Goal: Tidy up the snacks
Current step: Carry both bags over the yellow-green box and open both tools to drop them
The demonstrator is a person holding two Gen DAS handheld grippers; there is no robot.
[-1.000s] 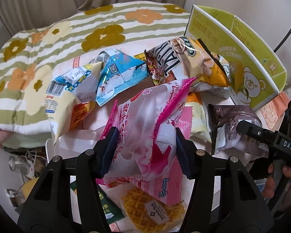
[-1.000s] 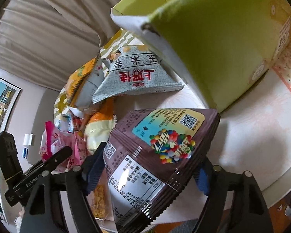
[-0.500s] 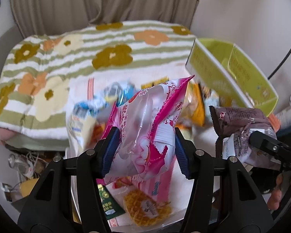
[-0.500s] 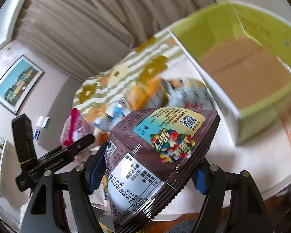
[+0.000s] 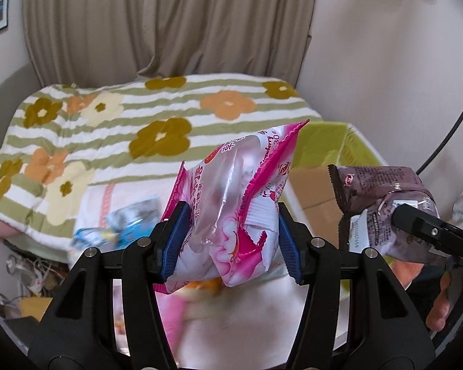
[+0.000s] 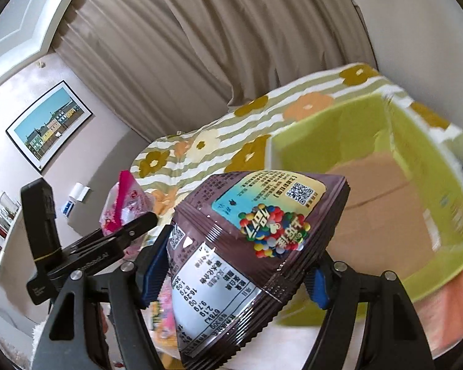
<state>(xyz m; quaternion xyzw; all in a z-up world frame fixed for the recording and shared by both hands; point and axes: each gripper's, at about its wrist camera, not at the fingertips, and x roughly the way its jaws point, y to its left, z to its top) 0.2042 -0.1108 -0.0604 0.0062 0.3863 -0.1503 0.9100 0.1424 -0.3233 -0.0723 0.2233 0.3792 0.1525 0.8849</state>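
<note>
My left gripper is shut on a pink and white snack bag and holds it in the air above the table. My right gripper is shut on a brown candy bag with coloured dots, also lifted. In the left wrist view the brown bag hangs to the right, near the green cardboard box. In the right wrist view the open box lies just beyond the brown bag, its brown floor bare. The left gripper's pink bag shows at the left there.
A blue snack packet and blurred orange and pink packets lie on the white table below. A flowered striped blanket covers the bed behind. Curtains hang at the back. A framed picture hangs on the left wall.
Both grippers have risen with their bags, away from the pile of snacks. The views have tilted up, and the green box's open inside now faces the right gripper.
</note>
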